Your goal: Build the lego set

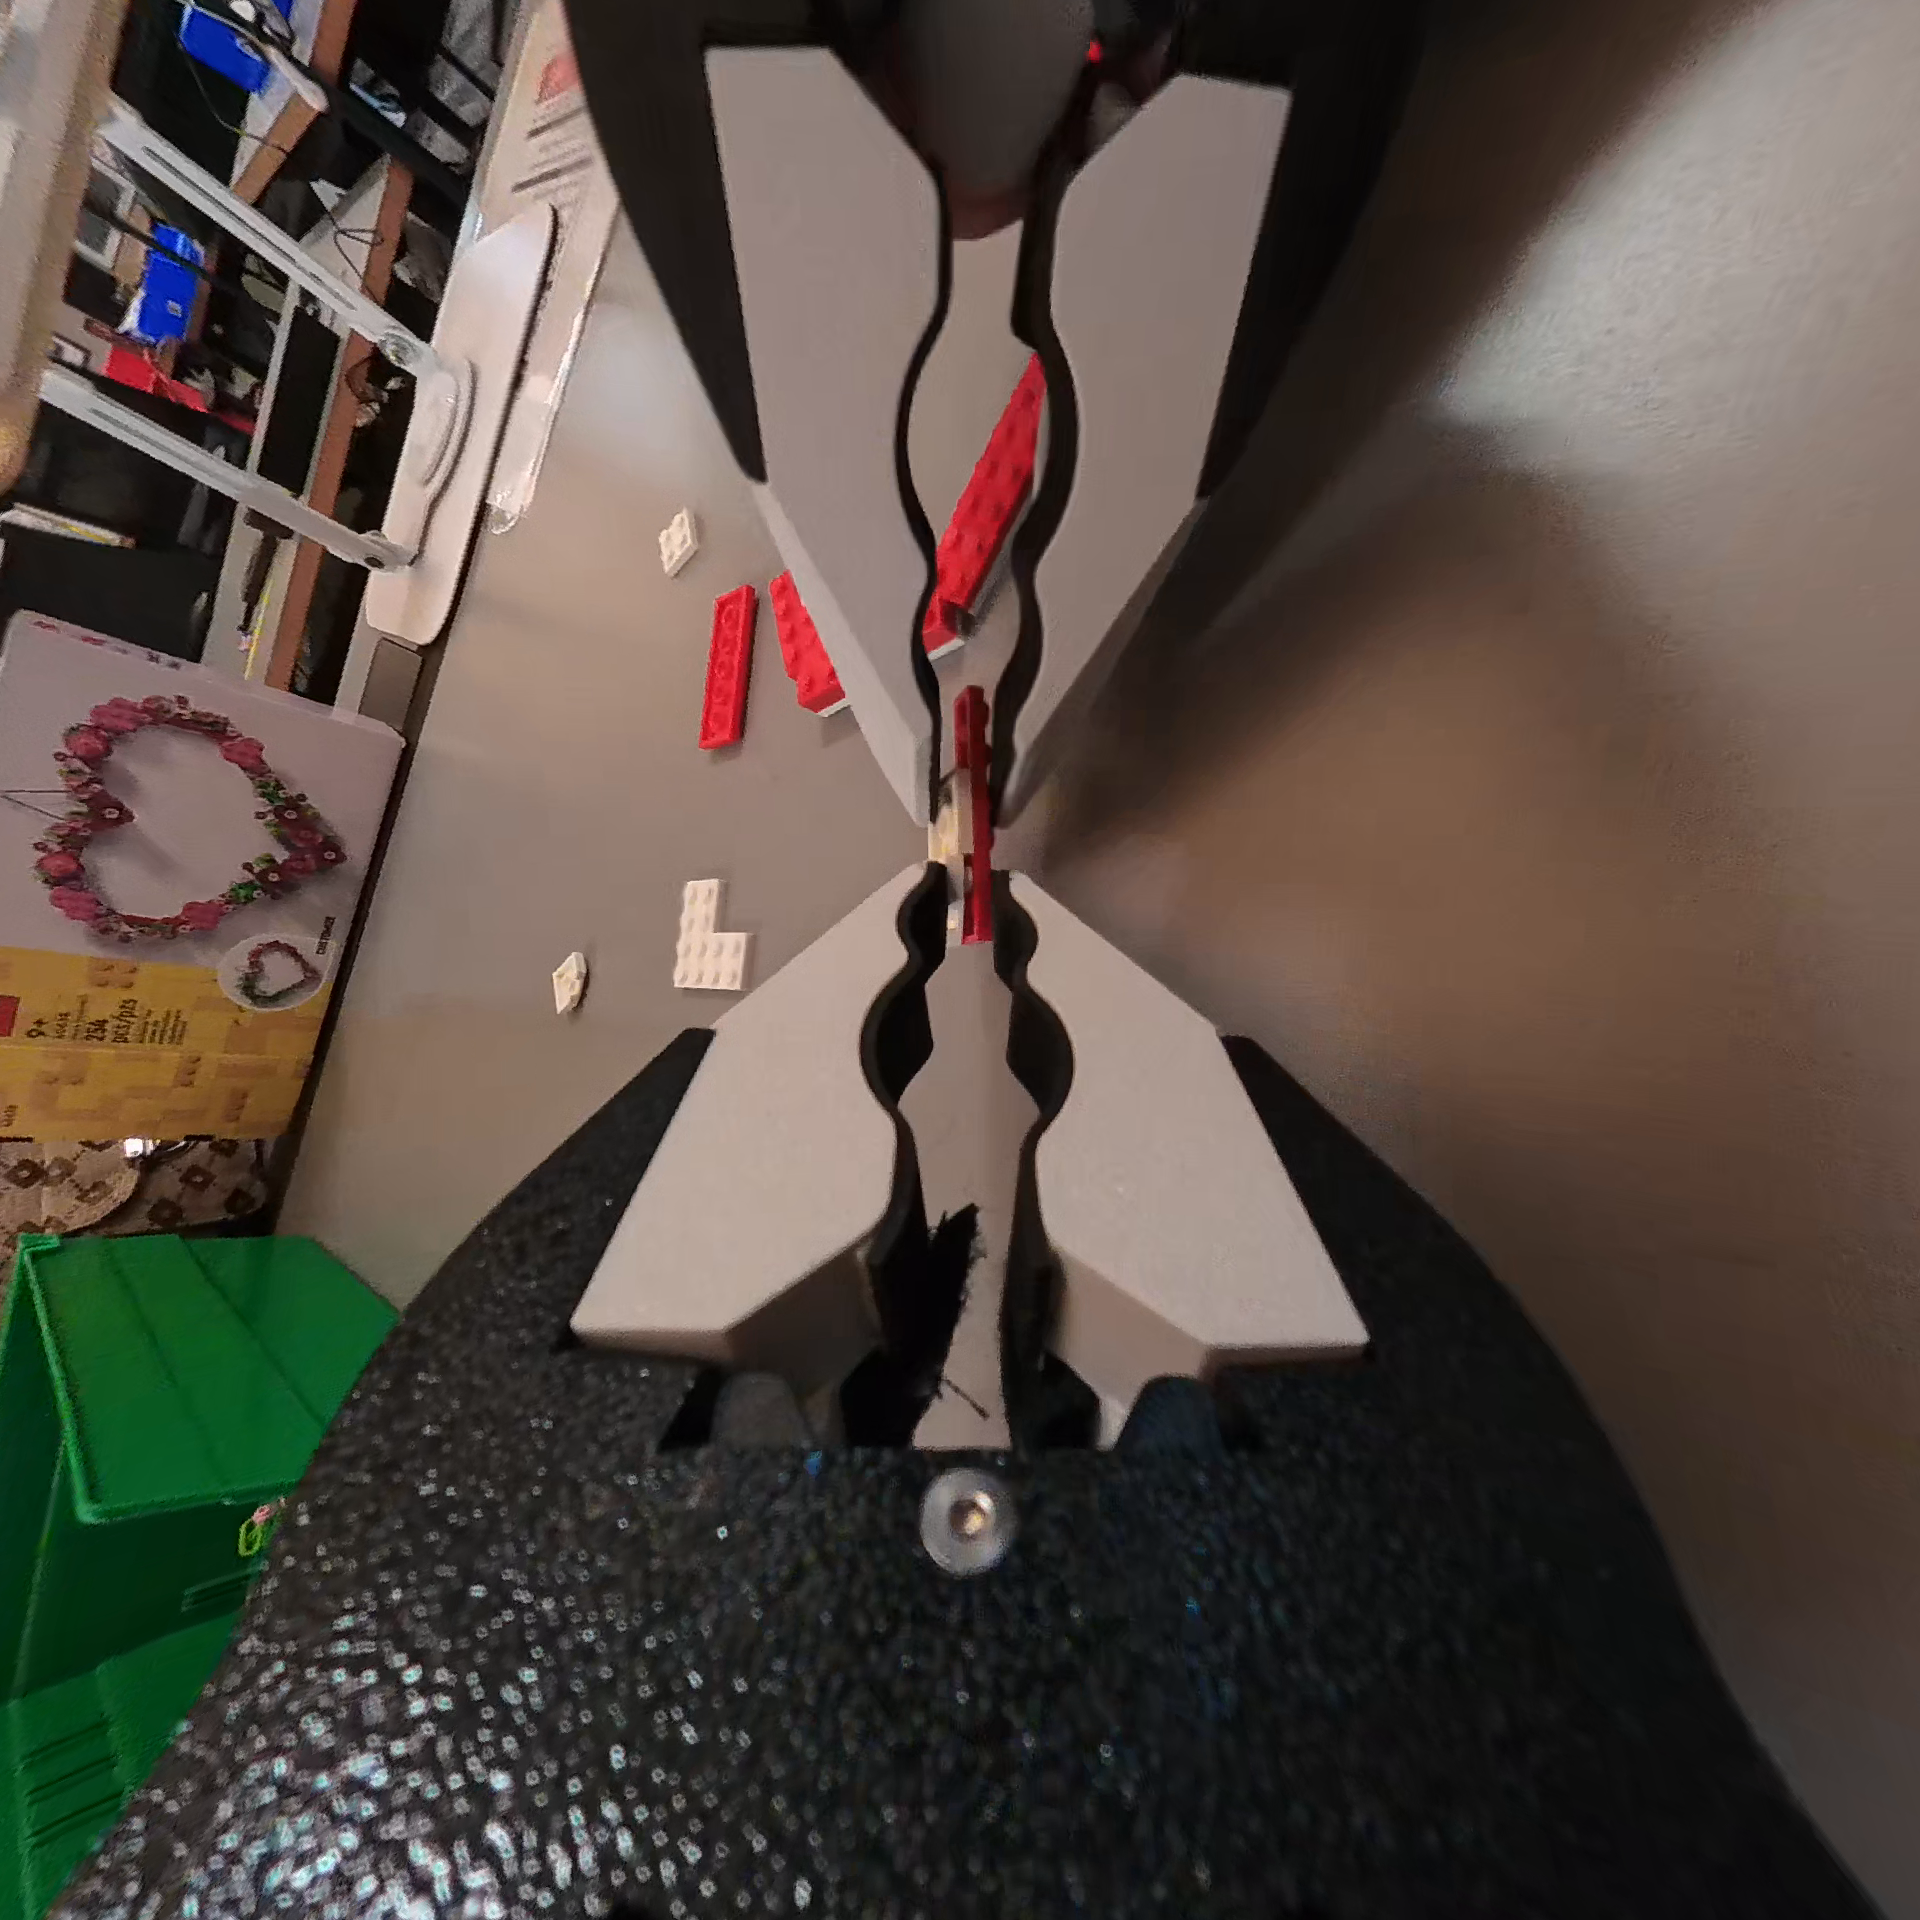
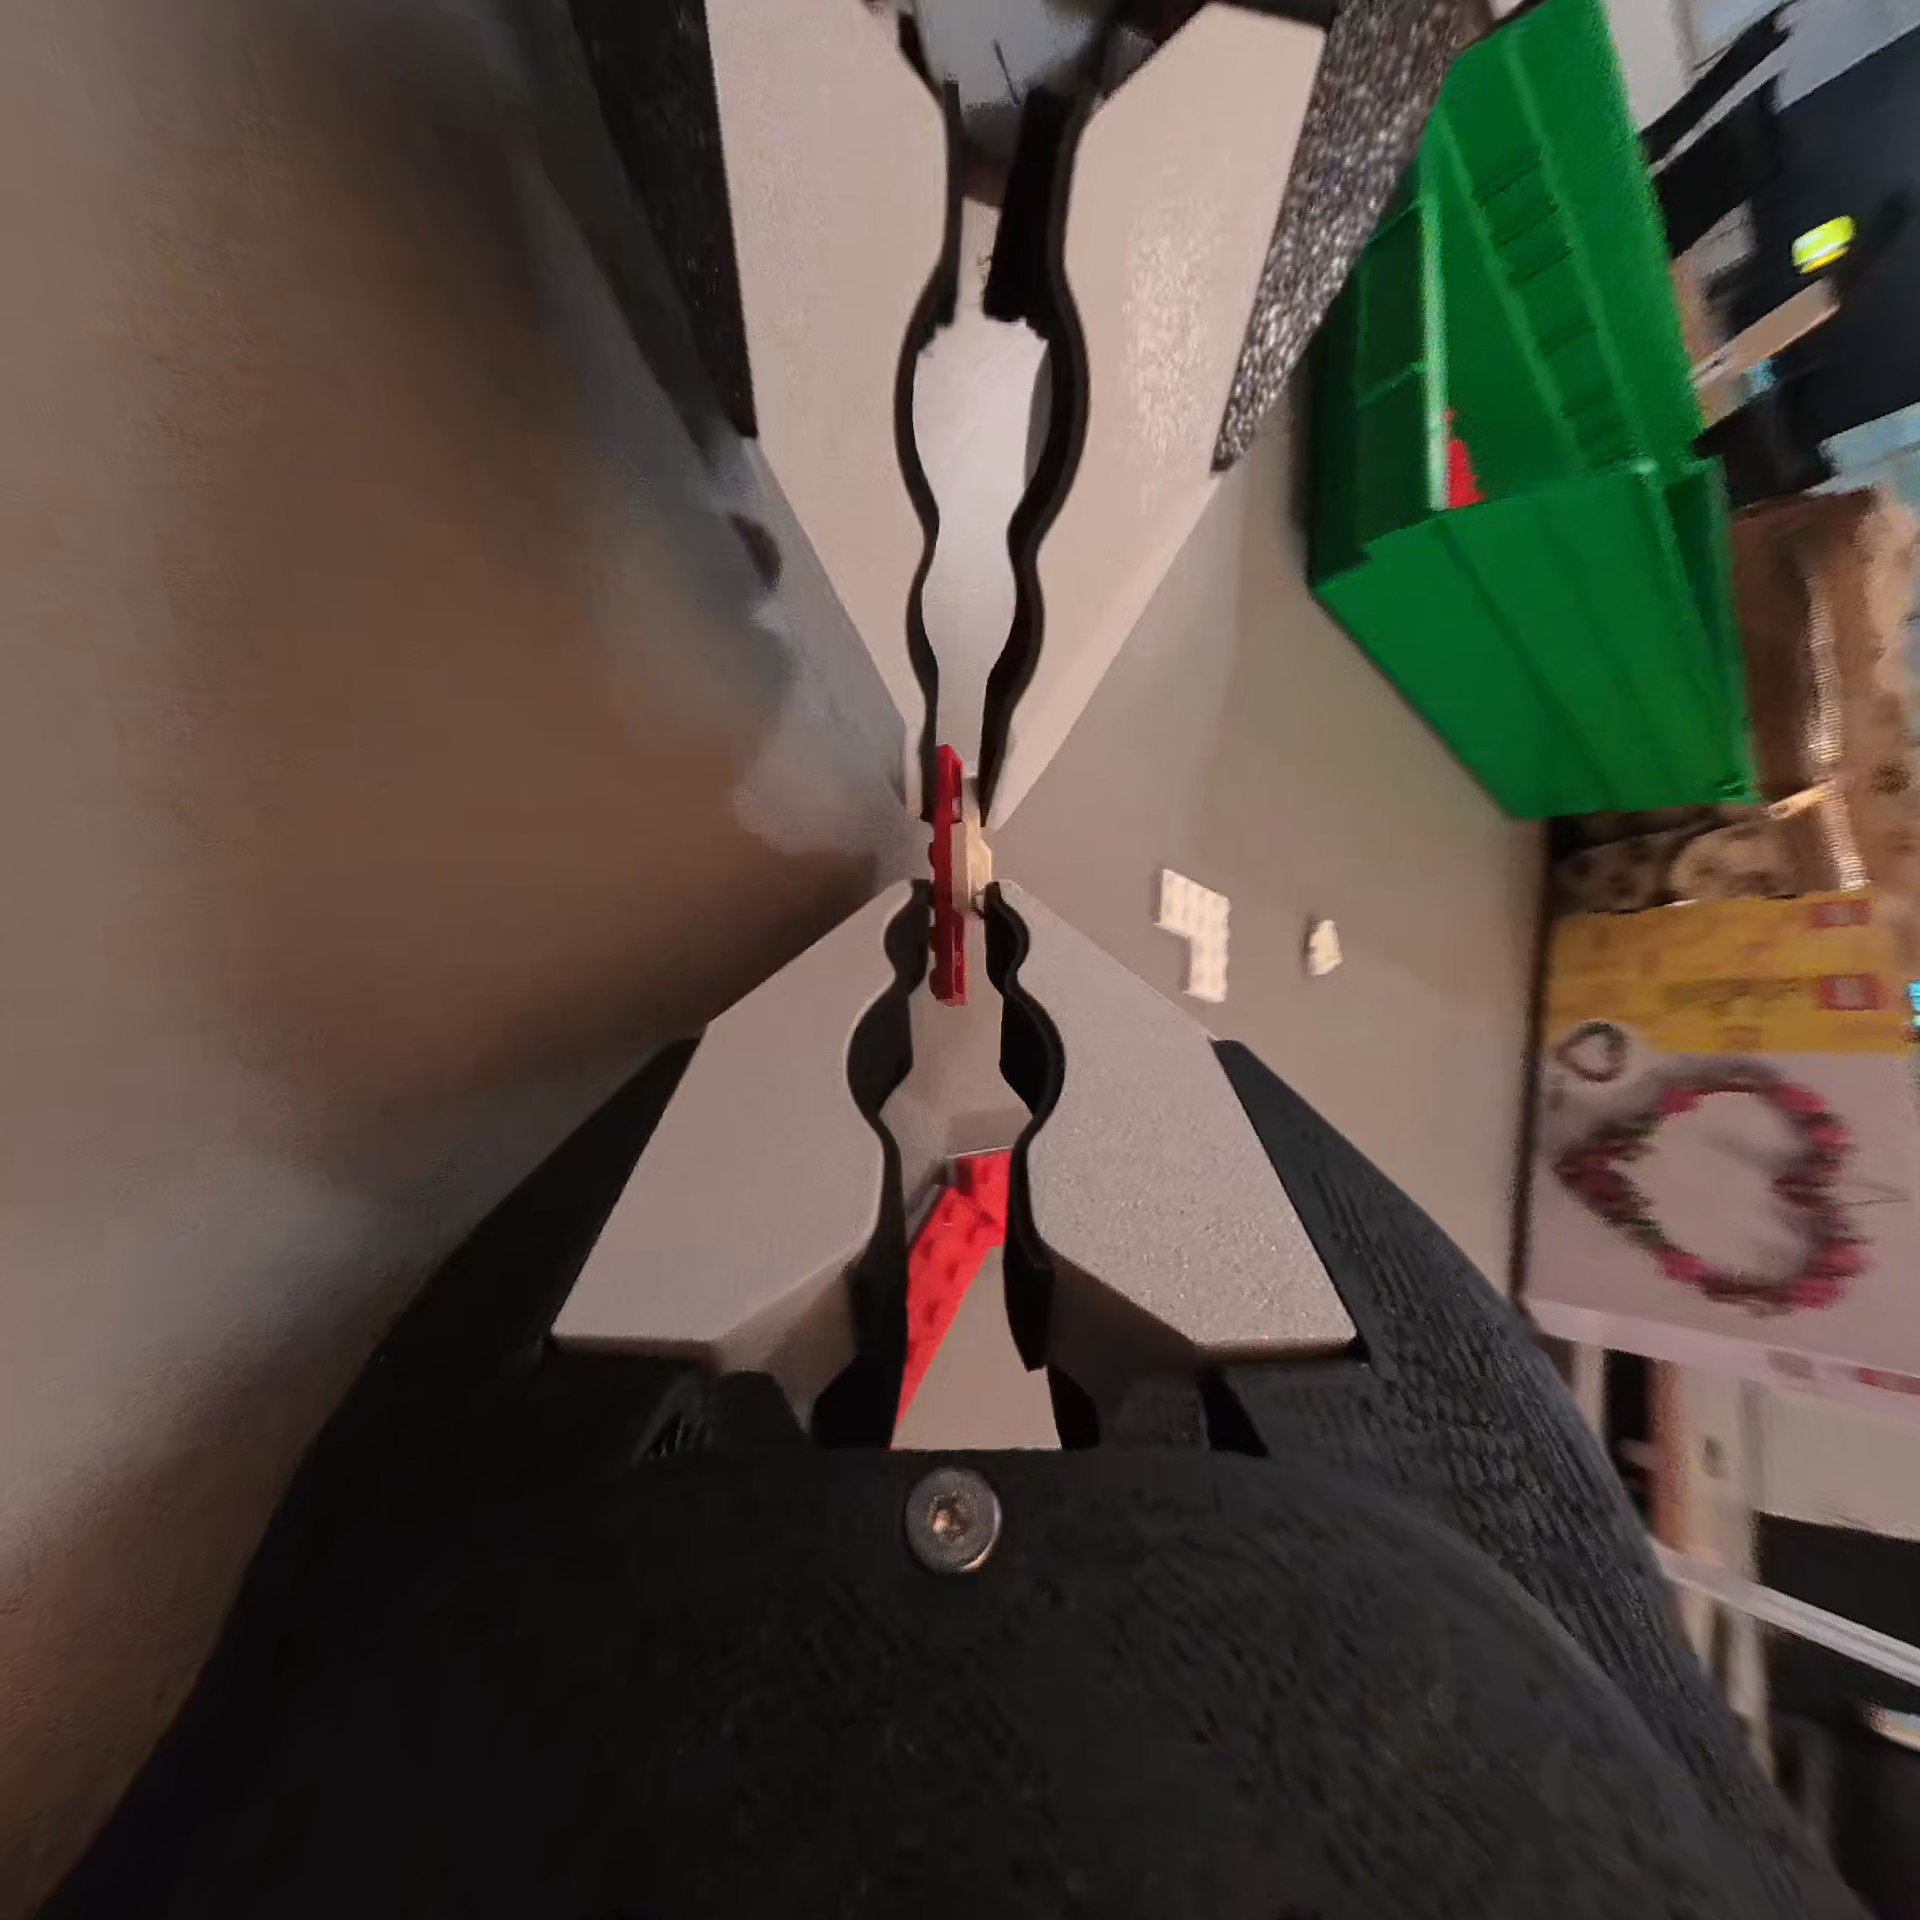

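My two grippers meet tip to tip above the grey table (image 1: 582,790). Between them is a thin red plate (image 1: 974,727) standing on edge, with a small white piece (image 1: 948,831) against it. My left gripper (image 1: 961,894) is shut on one end. My right gripper (image 1: 961,805) comes in from the top of the left wrist view, shut on the other end. In the right wrist view, my right gripper (image 2: 951,899) and the left gripper (image 2: 951,795) clamp the same red plate (image 2: 948,935) and white piece (image 2: 975,854).
Loose on the table lie two red plates (image 1: 727,665), a longer red plate (image 1: 987,499), a white L-shaped plate (image 1: 710,935) and two small white plates (image 1: 569,980). The set's box (image 1: 156,883), a green bin (image 1: 125,1455) and a white stand base (image 1: 457,416) line the edge.
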Available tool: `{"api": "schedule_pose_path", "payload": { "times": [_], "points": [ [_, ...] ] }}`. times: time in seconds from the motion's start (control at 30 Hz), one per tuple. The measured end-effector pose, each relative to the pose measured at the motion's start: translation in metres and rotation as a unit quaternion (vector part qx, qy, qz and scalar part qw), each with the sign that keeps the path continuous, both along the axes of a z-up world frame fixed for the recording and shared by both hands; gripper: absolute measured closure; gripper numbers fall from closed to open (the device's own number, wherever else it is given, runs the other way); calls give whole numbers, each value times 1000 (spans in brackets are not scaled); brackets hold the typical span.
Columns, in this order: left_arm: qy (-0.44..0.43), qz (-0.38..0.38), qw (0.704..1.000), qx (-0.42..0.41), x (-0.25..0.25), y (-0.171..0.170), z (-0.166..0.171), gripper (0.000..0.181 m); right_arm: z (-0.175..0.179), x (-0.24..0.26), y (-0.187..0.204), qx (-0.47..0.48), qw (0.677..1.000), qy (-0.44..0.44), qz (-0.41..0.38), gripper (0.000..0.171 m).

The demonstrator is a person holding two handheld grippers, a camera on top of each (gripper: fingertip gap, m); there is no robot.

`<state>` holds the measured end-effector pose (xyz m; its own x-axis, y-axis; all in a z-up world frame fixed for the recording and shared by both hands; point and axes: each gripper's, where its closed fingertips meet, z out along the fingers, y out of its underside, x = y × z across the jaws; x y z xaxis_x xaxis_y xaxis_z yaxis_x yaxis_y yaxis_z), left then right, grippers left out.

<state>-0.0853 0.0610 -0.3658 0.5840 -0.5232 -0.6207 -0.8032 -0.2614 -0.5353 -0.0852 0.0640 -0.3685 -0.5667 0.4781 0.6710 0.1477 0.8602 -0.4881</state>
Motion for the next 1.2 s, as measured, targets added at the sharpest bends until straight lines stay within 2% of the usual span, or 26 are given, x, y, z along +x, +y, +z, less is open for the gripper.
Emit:
{"api": "schedule_pose_path", "payload": {
  "times": [0.1, 0.3, 0.53, 0.83, 0.93, 1.2],
  "points": [
    [3, 2, 1000, 10, -2, 0, 4, 174, 5, -1, -1, 8, 1000, 14, -4, 164],
    [32, -3, 999, 30, -2, -2, 5, 173, 9, 1, -6, -45, 999, -4, -4, 165],
    [20, -14, 999, 46, 2, -3, 7, 173, 11, 5, -8, -31, 999, 7, 18, 165],
    [-19, -42, 999, 26, 8, -7, 2, 174, 8, 10, -13, 18, 997, 32, 63, 165],
    [-46, -47, 998, 21, 9, -9, 2, 174, 8, 11, -15, 5, 997, 32, 71, 165],
    [-42, -51, 998, -7, 13, -11, -12, 173, -4, 16, -18, -10, 996, -4, 85, 165]
  ]
}}
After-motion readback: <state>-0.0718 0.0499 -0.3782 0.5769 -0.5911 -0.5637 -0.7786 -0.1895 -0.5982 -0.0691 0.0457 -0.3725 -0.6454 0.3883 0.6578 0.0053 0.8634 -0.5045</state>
